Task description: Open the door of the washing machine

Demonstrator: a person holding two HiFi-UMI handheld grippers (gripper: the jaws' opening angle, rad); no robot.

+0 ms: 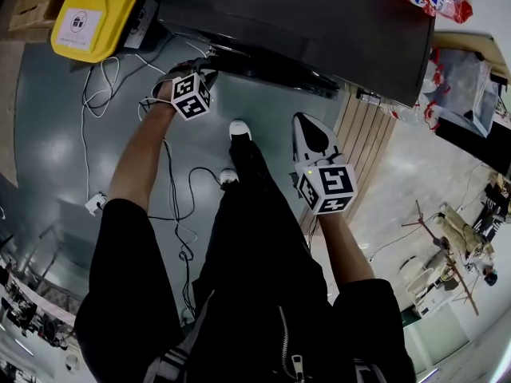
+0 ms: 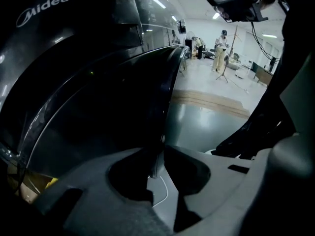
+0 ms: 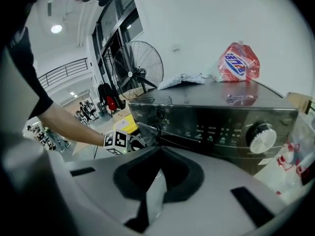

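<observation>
The dark washing machine [image 1: 319,22] stands in front of me, with its control panel and dial [image 3: 261,136] showing in the right gripper view. Its round dark door [image 2: 98,117] fills the left gripper view. My left gripper [image 2: 160,151] is low at the machine's front [image 1: 201,70], shut on the door's thin curved edge [image 2: 170,97], which runs down between the jaws. My right gripper [image 1: 300,120] hangs further back and to the right, off the machine, its jaws [image 3: 158,150] shut with nothing between them.
A detergent bag [image 3: 236,63] lies on the machine's top. A yellow container [image 1: 92,14] stands to the left of the machine. Cables [image 1: 172,206] and a power strip [image 1: 96,203] lie on the grey floor, with my shoes [image 1: 239,128] just behind the door. A fan [image 3: 138,65] stands beyond.
</observation>
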